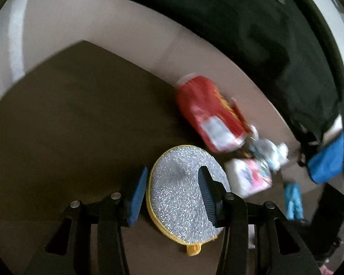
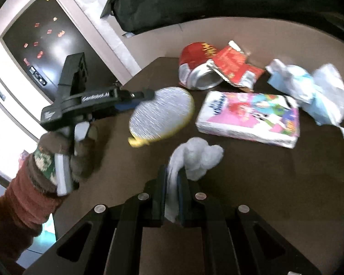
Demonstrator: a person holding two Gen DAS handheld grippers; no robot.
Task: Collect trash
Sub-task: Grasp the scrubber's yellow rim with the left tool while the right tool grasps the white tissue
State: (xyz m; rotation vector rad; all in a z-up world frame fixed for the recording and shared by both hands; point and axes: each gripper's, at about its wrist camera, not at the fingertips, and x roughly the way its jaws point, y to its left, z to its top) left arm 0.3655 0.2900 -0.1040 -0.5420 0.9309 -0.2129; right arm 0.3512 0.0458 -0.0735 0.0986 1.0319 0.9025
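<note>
My left gripper [image 1: 172,190] has its fingers on both sides of a round silver scouring pad with a yellow rim [image 1: 183,194] and holds it off the brown table [image 1: 68,126]. The same pad [image 2: 162,112] and left gripper [image 2: 135,100] show in the right wrist view. My right gripper [image 2: 173,192] is shut on a crumpled white tissue [image 2: 199,155]. On the table lie a crushed red can [image 2: 198,68], a torn red wrapper [image 2: 234,66], a pink tissue pack [image 2: 250,119] and crumpled white and blue paper [image 2: 314,89].
A black bag [image 1: 263,34] lies on the beige floor beyond the table. A blue object [image 1: 328,160] sits at the right. A dark cabinet front with coloured stickers [image 2: 43,36] stands at the left. The table edge runs close behind the can.
</note>
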